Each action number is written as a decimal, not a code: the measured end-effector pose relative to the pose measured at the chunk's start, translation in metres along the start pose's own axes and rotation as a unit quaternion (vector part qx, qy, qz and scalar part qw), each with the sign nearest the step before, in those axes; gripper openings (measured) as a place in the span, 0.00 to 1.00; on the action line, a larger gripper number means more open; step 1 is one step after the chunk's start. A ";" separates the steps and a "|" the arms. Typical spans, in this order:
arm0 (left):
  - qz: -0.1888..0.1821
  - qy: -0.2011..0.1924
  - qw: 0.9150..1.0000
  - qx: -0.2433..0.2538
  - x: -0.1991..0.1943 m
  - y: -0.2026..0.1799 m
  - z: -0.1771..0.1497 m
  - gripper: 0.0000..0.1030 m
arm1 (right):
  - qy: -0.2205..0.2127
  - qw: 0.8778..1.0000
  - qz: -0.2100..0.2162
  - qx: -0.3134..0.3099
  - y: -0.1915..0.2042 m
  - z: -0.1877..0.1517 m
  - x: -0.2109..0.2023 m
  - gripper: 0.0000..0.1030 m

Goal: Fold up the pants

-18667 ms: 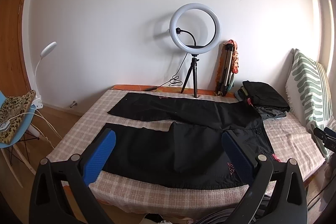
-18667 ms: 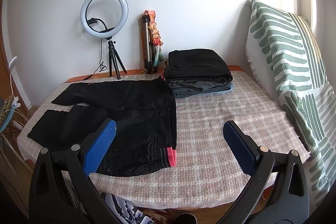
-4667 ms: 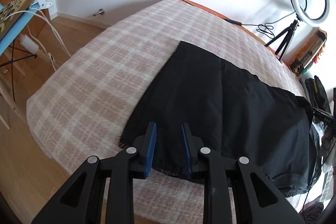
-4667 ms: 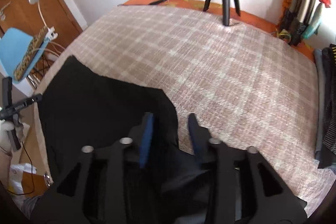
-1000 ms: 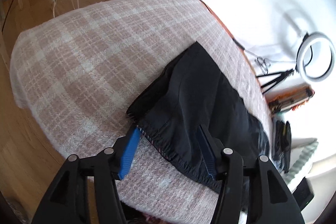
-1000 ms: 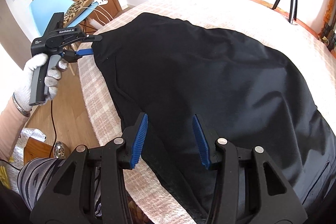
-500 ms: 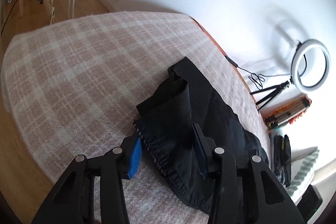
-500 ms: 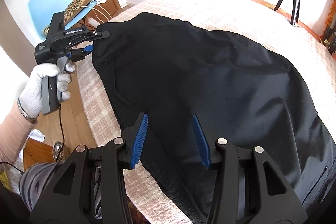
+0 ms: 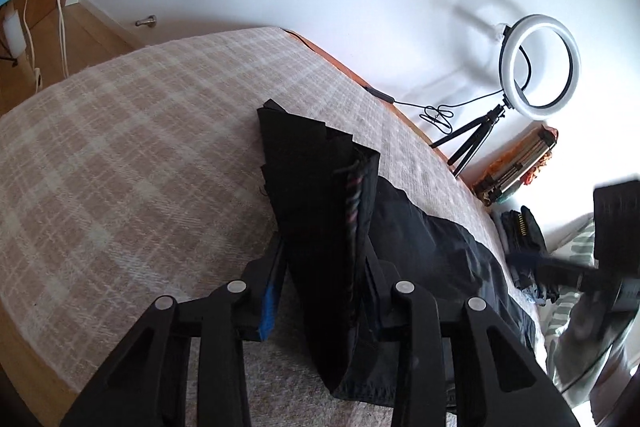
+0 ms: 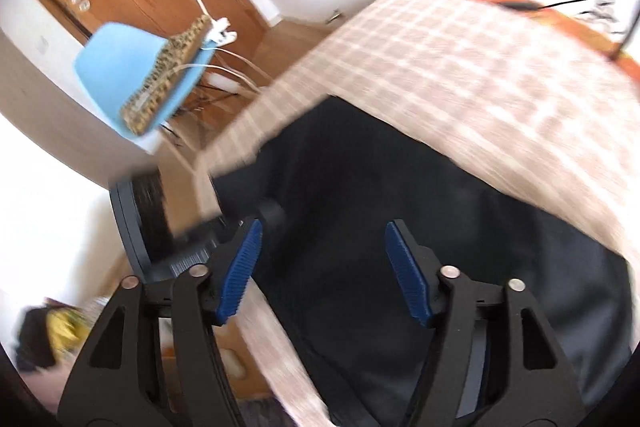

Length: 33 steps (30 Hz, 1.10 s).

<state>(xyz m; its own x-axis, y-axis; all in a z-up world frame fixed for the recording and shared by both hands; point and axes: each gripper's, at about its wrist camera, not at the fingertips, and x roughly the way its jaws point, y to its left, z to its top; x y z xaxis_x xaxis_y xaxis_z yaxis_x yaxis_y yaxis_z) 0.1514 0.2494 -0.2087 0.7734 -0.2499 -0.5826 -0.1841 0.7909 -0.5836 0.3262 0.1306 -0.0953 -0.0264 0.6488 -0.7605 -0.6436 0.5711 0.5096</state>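
Observation:
The black pants [image 9: 424, 243] lie on the plaid-covered bed [image 9: 120, 155]. My left gripper [image 9: 320, 267] is shut on the bunched hem end of the pant legs [image 9: 316, 187], which stands lifted between the fingers. My right gripper [image 10: 324, 267] is open and empty, hovering over the black pants [image 10: 400, 227] near the bed's near edge; this view is motion-blurred. The right gripper's body shows blurred at the right edge of the left wrist view [image 9: 600, 251].
A ring light on a tripod [image 9: 536, 67] stands at the back of the bed, with a folded tripod [image 9: 516, 167] and stacked dark clothes [image 9: 524, 231] beside it. A blue chair [image 10: 136, 75], lamp and cables stand off the bed's left end.
My left gripper has shut on the pant hem and lifted it. My right gripper has opened wider and swung quickly, blurring its view.

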 end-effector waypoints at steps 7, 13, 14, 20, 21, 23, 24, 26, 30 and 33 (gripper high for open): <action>0.004 0.008 0.999 0.039 0.004 -0.009 -0.006 0.30 | 0.066 0.996 0.034 0.047 0.015 0.071 0.102 0.67; 0.004 0.019 0.998 0.055 0.008 -0.010 -0.009 0.30 | 0.119 0.991 0.013 0.063 0.011 0.074 0.165 0.23; 0.007 0.021 0.998 0.060 0.009 -0.010 -0.009 0.30 | 0.121 0.990 0.012 0.065 0.010 0.071 0.167 0.17; 0.024 0.019 0.997 0.064 0.006 -0.003 -0.013 0.30 | 0.103 0.993 0.011 0.054 0.011 0.067 0.157 0.07; 0.021 0.016 0.998 0.056 0.005 0.002 -0.013 0.30 | 0.097 0.994 0.015 0.057 0.010 0.067 0.152 0.07; 0.015 0.013 0.999 0.038 0.006 0.005 -0.010 0.30 | 0.078 0.995 0.019 0.059 0.009 0.067 0.138 0.06; 0.013 0.013 0.999 0.031 0.007 0.005 -0.007 0.30 | 0.070 0.995 0.022 0.061 0.009 0.067 0.132 0.05; 0.008 0.017 1.000 0.019 0.009 0.005 -0.004 0.30 | 0.050 0.996 0.030 0.068 0.007 0.065 0.115 0.05; -0.011 0.009 0.999 0.036 0.005 -0.006 0.001 0.30 | 0.029 0.997 0.029 0.068 0.000 0.061 0.090 0.05; -0.016 0.005 0.998 0.058 0.004 -0.017 0.000 0.27 | 0.031 0.996 0.016 0.080 -0.009 0.061 0.083 0.06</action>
<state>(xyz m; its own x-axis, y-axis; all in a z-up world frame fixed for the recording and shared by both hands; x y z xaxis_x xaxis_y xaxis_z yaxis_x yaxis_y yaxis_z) 0.1574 0.2351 -0.2008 0.7714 -0.2804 -0.5713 -0.0883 0.8418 -0.5325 0.3764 0.2101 -0.1385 -0.0947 0.6388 -0.7635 -0.5108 0.6271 0.5880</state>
